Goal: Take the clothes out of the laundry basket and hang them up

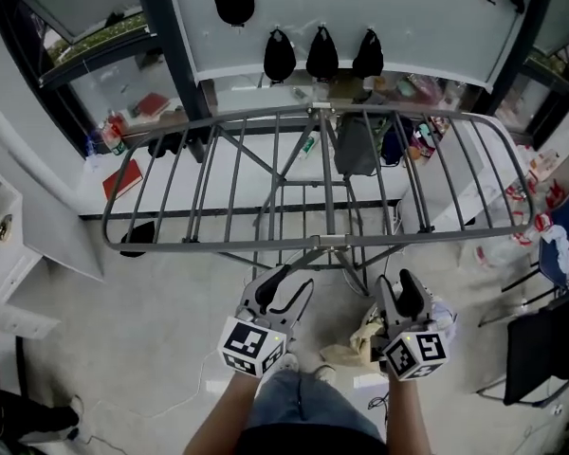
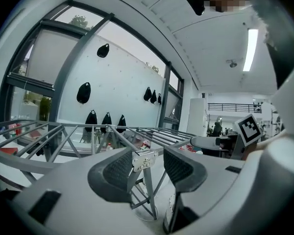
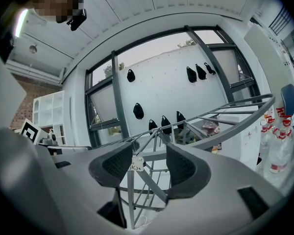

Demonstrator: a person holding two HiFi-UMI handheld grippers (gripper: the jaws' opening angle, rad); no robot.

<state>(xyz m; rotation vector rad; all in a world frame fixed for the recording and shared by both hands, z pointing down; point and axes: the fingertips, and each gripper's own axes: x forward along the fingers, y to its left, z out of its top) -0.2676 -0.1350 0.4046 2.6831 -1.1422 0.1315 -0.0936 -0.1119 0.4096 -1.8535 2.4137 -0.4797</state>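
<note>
The left claw (image 2: 147,168) stood part open, its two dark ribbed pads well apart with nothing gripped between them. Through the gap showed only a small metal hinge bracket (image 2: 143,161) on the drying rack, farther off. The right claw (image 3: 144,168) was likewise part open and empty, and its gap framed the same kind of bracket (image 3: 135,164) on the rack's near rail.

In the head view both claws, left (image 1: 289,282) and right (image 1: 398,287), pointed nearly level at the near rail of the grey metal drying rack (image 1: 320,242), side by side and just short of it. Each carried its marker cube, the left one (image 1: 254,346) and the right one (image 1: 415,354), at the end of the person's forearms.

A crumpled cream garment (image 1: 365,339) lay on the floor below, just left of the right claw and beside the person's shoes, not yet on the rack. The rack's bars (image 1: 324,159) were bare of clothes.

Beyond the rack a low white counter (image 1: 104,192) bore a red book (image 1: 121,178). Black bags (image 1: 322,53) hung on the white wall above. A black chair (image 1: 541,349) stood at the right, near red-labelled bottles (image 1: 526,226).
</note>
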